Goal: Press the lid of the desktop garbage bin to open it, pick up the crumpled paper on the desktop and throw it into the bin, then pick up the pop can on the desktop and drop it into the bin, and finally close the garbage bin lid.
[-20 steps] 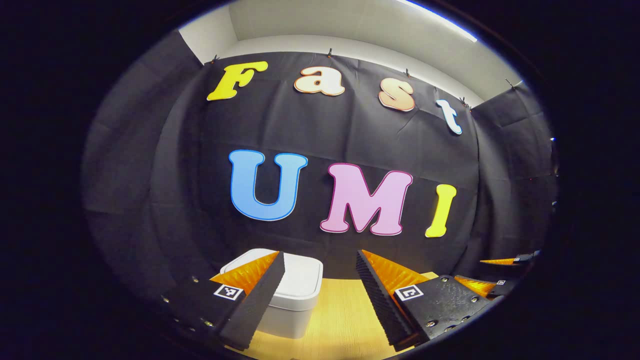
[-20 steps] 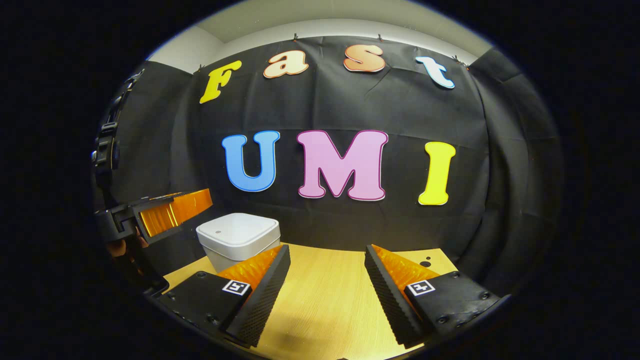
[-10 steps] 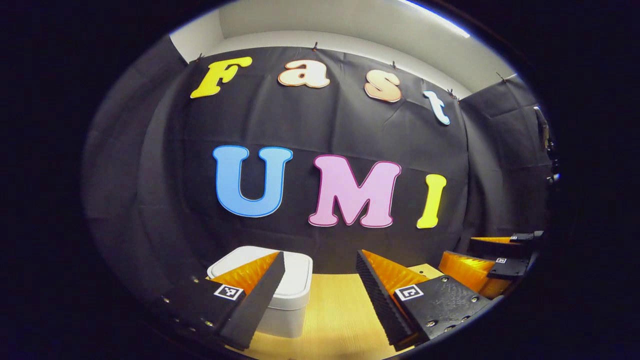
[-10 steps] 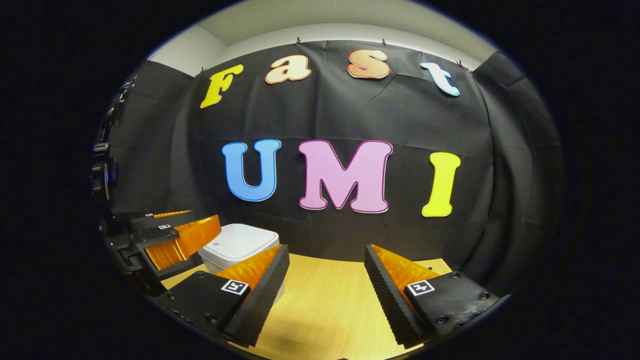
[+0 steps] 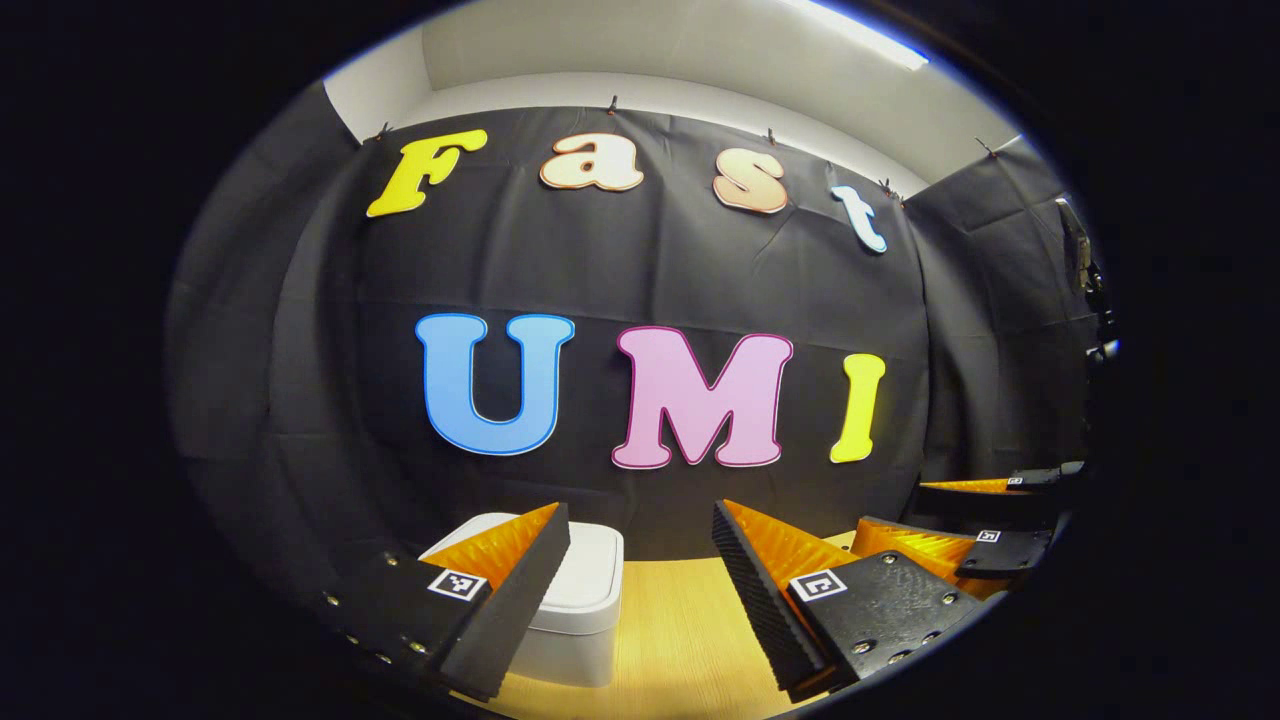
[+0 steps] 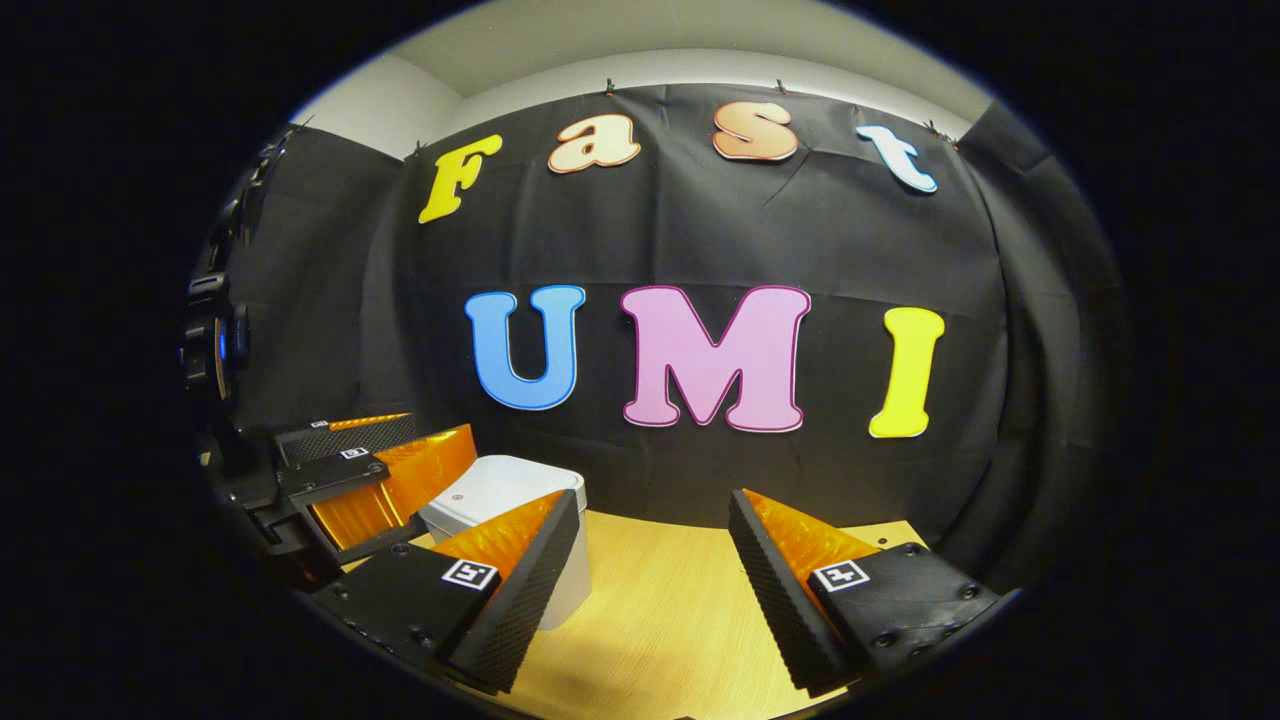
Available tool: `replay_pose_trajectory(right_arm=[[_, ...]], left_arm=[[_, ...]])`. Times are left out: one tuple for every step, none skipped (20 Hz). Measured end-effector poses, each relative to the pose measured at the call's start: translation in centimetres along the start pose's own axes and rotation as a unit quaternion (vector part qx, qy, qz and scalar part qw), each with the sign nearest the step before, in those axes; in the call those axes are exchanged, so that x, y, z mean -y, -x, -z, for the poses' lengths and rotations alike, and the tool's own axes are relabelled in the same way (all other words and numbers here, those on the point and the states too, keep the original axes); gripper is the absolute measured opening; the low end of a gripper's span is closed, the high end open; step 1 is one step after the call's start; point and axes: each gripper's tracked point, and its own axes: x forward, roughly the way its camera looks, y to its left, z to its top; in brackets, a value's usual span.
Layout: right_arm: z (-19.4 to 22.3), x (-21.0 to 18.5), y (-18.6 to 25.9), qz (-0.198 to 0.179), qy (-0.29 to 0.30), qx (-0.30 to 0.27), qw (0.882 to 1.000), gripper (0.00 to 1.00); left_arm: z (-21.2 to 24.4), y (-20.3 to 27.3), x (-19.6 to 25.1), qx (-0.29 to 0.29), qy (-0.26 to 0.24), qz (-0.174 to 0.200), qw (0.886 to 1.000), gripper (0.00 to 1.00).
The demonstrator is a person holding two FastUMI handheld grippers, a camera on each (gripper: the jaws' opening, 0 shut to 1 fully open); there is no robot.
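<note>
While lid sits shut, bin (image 5: pixel 580 600) at seven o'clock on desk (image 5: pixel 670 630) — left gripper (image 5: pixel 640 570) spread wide, empty, lined up for press; right gripper (image 6: pixel 655 570) wide too — holding nothing.

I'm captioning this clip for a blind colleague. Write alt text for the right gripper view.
The right gripper hangs open and empty over a light wooden table. A white garbage bin with its lid down stands ahead to the left, partly behind one finger. The left gripper shows at the left edge beside the bin, before the booth's black cloth wall.
</note>
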Motion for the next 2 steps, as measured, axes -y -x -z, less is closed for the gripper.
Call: replay_pose_trajectory(right_arm=[[-0.06, -0.19, -0.02, -0.003, 0.000, 0.002, 1.000, 0.98], [-0.01, -0.33, -0.05, -0.005, -0.001, 0.003, 1.000, 0.98]], left_arm=[[0.02, 0.00, -0.08, -0.001, 0.001, 0.000, 1.000, 0.95], [0.11, -0.01, -0.10, -0.003, 0.002, 0.000, 1.000, 0.95]])
